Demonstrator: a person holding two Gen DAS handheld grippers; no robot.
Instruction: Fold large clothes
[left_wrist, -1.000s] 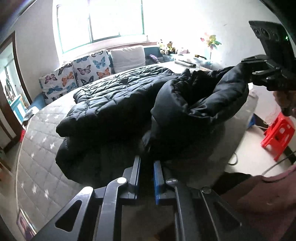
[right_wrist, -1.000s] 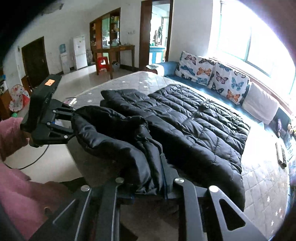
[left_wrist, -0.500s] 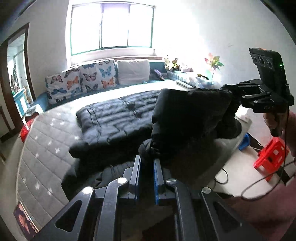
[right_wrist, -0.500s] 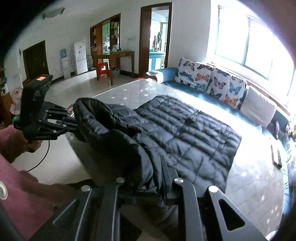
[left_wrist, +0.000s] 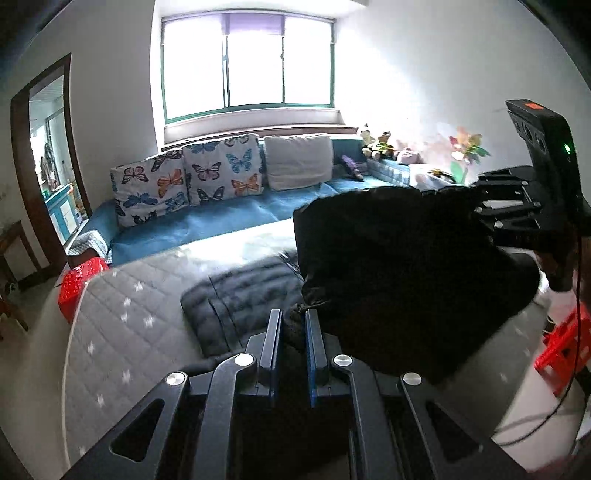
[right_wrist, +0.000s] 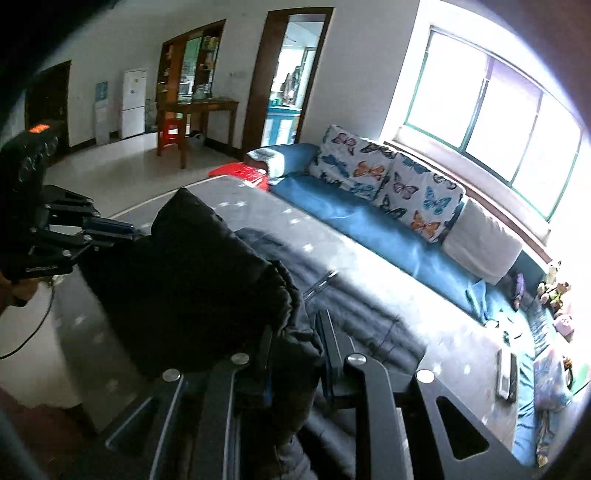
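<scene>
- Both grippers pinch a black puffer jacket (left_wrist: 399, 266): left gripper (left_wrist: 293, 321) and right gripper (right_wrist: 295, 332) each clamped tight on its fabric.
- Jacket's lower part lies on the quilted mattress (left_wrist: 122, 317).

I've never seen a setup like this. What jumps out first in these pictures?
A black puffer jacket is stretched in mid-air between the left gripper and the right gripper, each shut on its fabric, the rest trailing on the grey quilted mattress. Behind, butterfly cushions line a blue sofa under a bright window.

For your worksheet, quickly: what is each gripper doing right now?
Left gripper: shut on the black jacket.
Right gripper: shut on the black jacket.
</scene>
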